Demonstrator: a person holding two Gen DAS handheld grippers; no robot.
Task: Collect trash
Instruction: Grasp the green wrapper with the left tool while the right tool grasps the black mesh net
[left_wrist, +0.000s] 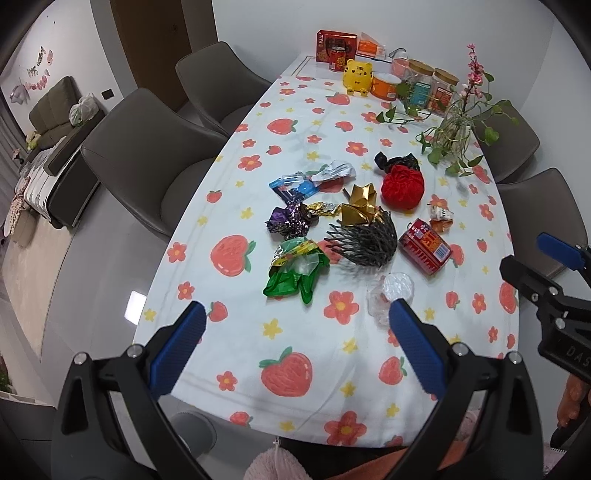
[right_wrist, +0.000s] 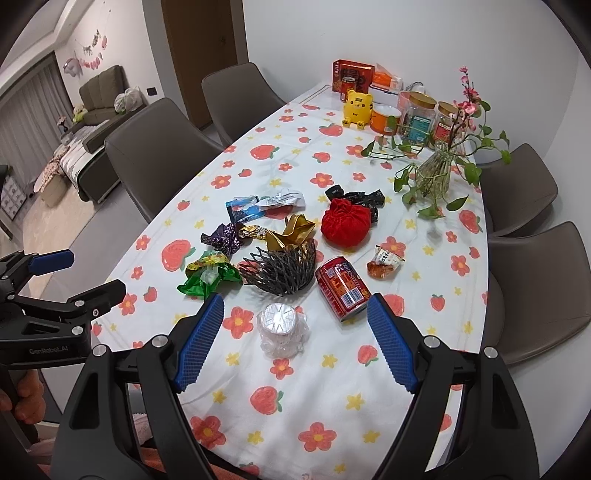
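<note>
Trash heaped mid table, nothing grabbed yet

- red can on its side, prob rolls off if nudged
- clear cup nearest, thin and slippery, could crush or squirt out
- green wrapper flat, easy to snag cloth instead

left gripper and right gripper both hovering, jaws wide, empty

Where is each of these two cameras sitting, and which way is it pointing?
Left wrist view: sits on the left tool, facing forward over the table; its blue fingers show spread apart, with the right tool at the side.
Right wrist view: sits on the right tool, facing the same way; the left tool and a hand show at the edge.
Both share the crushed red can, wire basket and wrappers.
</note>
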